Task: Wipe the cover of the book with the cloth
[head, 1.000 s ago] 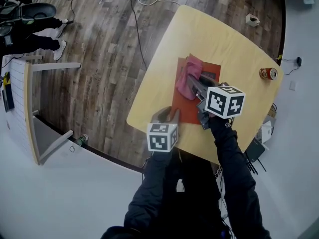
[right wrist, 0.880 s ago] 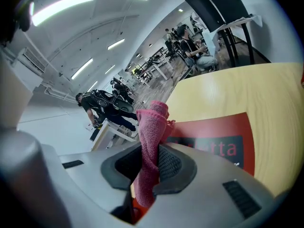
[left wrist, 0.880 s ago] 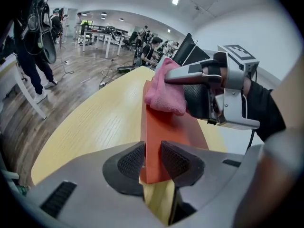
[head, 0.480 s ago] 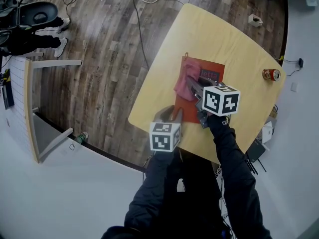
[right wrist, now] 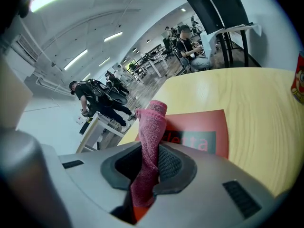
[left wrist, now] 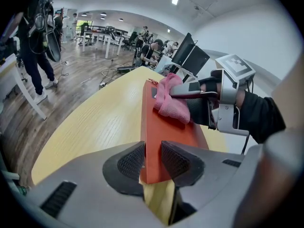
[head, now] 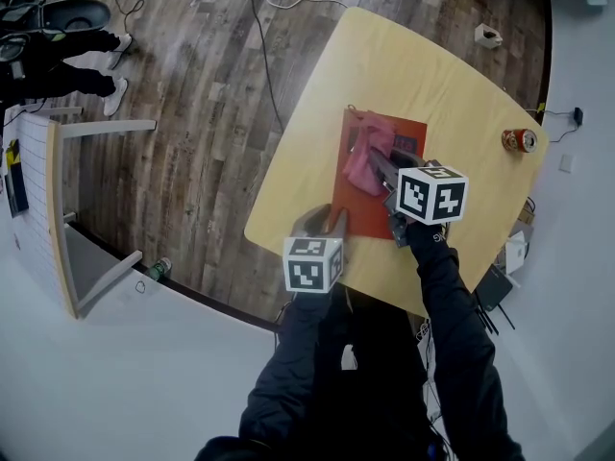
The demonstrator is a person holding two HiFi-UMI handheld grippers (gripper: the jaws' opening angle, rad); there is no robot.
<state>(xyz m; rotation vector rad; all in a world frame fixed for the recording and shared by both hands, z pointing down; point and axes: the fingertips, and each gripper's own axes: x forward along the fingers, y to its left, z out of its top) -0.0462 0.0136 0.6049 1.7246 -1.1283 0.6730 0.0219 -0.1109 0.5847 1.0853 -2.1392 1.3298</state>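
Observation:
A red book (head: 365, 209) lies flat on the yellow table (head: 432, 75). My left gripper (head: 332, 222) is shut on the book's near edge; in the left gripper view its pads (left wrist: 129, 161) press both faces of the book (left wrist: 166, 127). A pink cloth (head: 368, 155) rests bunched on the cover's far half. My right gripper (head: 381, 164) is shut on the cloth. In the right gripper view the cloth (right wrist: 151, 127) stands up between the jaws of the right gripper (right wrist: 151, 167), over the book's (right wrist: 211, 125) cover. The left gripper view shows the cloth (left wrist: 170, 101) and the right gripper (left wrist: 186, 95).
A red drink can (head: 518, 141) stands near the table's right edge, also visible as the can (right wrist: 299, 80). A small white object (head: 487, 36) sits at the table's far corner. Wooden floor with cables (head: 269, 36) lies to the left. People and desks stand in the background.
My right gripper slid the cloth a little to the left over the cover and then back to the right. The left gripper kept its hold on the book's edge.

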